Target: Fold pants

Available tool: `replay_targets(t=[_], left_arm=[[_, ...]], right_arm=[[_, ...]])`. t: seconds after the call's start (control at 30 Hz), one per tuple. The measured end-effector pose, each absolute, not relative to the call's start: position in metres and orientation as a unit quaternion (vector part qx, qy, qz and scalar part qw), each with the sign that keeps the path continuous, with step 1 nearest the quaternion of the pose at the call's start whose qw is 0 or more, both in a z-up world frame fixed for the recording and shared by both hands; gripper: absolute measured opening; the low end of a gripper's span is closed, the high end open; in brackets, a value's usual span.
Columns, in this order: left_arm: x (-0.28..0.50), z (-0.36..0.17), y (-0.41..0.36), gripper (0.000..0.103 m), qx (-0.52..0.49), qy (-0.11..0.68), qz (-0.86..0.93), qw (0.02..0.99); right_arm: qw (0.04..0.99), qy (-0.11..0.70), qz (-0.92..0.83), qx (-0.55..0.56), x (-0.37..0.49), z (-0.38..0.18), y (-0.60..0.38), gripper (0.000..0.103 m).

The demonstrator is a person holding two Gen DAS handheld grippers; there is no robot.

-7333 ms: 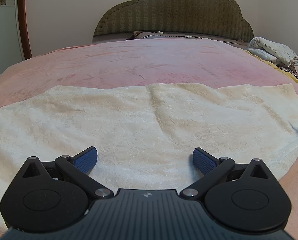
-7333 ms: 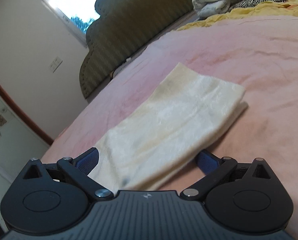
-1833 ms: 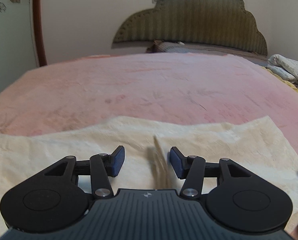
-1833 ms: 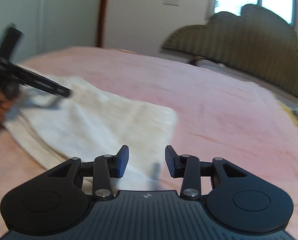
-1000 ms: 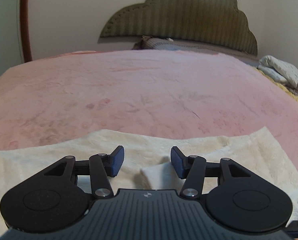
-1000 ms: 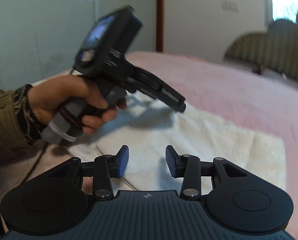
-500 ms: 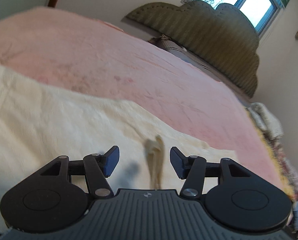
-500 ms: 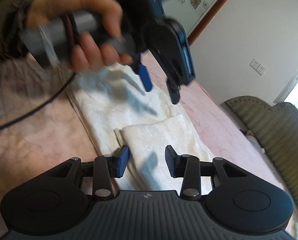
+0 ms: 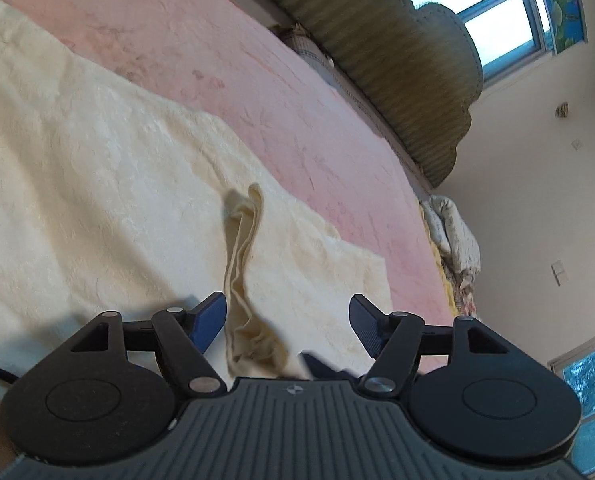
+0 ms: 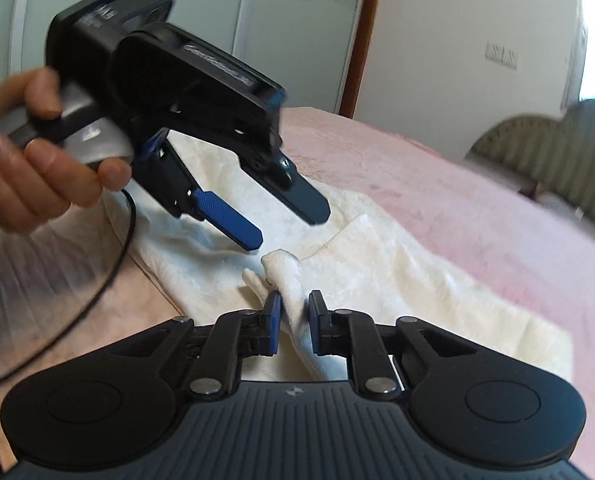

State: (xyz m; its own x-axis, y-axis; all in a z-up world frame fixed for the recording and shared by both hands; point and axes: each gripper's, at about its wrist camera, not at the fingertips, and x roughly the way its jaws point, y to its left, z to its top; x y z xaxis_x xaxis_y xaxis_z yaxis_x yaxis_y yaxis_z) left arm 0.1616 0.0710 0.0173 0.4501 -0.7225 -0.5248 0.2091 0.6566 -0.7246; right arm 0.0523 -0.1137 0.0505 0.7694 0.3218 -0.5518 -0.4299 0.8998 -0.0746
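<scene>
Cream pants [image 9: 77,184] lie folded lengthwise on a pink bedspread [image 9: 225,60]; they also show in the right wrist view [image 10: 409,280]. My right gripper [image 10: 292,322] is shut on a pinched-up ridge of the pants fabric [image 10: 287,276] and lifts it. That ridge shows in the left wrist view [image 9: 243,264], standing between my left gripper's fingers. My left gripper [image 9: 287,318] is open and holds nothing. It also shows in the right wrist view [image 10: 287,220], hovering just above the pinched fabric, held by a hand [image 10: 37,160].
A green padded headboard [image 9: 397,68] stands at the far end of the bed. Crumpled bedding [image 9: 453,236] lies at the bed's right edge. A black cable [image 10: 109,264] hangs from the left gripper. A wall and door frame [image 10: 361,40] stand behind.
My right gripper has closed on a ridge of the pants and raised it. My left gripper has opened wider and tilted, still above the fabric.
</scene>
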Motion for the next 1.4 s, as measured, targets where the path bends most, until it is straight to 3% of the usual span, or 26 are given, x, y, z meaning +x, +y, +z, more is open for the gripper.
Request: replay_targets(t=[0.2,0.37,0.57,0.7,0.83,1.13,1.4], left_arm=[[0.166,0.032,0.056,0.070,-0.302,0.394,-0.340,0.799],[0.190,0.027,0.020,0.068,-0.242,0.398,-0.321,0.825],[0.226,0.016,-0.006,0.068,-0.190,0.398,-0.303,0.845],[0.236,0.002,-0.006,0.065,-0.192,0.405,-0.291,0.845],[0.217,0.021,0.008,0.066,-0.181,0.376,-0.284,0.863],[0.169,0.027,0.075,0.078,-0.089,0.350,-0.115,0.925],[0.154,0.030,0.103,0.095,0.015,0.329,0.001,0.944]], right_arm=[[0.926,0.284,0.207,-0.137,0.059,0.036,-0.100,0.017],[0.926,0.282,0.214,-0.132,0.059,0.042,-0.102,0.017],[0.936,0.269,0.225,-0.029,0.052,0.058,-0.130,0.017],[0.927,0.315,0.202,-0.030,0.067,0.034,-0.126,0.017],[0.933,0.297,0.201,-0.033,0.064,0.042,-0.118,0.017],[0.933,0.298,0.200,-0.041,0.062,0.039,-0.109,0.017],[0.930,0.303,0.207,-0.012,0.077,0.035,-0.102,0.018]])
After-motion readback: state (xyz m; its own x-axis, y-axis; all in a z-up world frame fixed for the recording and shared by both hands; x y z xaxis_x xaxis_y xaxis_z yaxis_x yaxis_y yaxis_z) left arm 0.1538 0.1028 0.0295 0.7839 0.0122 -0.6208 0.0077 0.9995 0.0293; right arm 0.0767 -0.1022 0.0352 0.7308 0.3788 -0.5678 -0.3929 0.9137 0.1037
